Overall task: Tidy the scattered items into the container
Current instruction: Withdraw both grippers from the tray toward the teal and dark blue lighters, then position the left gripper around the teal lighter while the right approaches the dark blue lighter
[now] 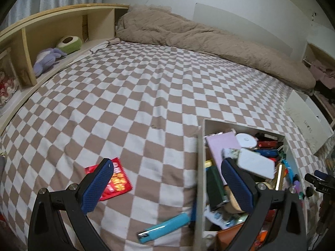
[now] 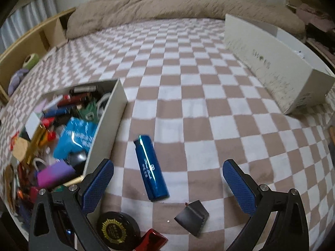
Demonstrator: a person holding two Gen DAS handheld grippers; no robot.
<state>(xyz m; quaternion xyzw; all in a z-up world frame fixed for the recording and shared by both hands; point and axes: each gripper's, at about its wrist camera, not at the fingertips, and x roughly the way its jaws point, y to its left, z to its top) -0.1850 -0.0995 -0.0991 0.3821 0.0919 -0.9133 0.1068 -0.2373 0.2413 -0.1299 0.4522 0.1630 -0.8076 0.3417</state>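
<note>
Bed with brown-white checkered cover [image 2: 188, 79], open box of items [image 2: 108, 121] at 9 o'clock, blue lighter [image 2: 151, 169] centre, box lid [image 2: 276, 67] at 2 o'clock, beige blanket [image 2: 167, 6] at 12 o'clock.

Red packet [image 1: 114, 179] partly hidden behind a finger of the left tongs [image 1: 165, 184]. Box [image 1: 201, 167] contents blurred, its near end cut off by the bottom edge. Red item [image 2: 151, 241] clipped at the bottom edge in the right view. Printing on the blue lighter [image 2: 151, 168] too small to be read.
</note>
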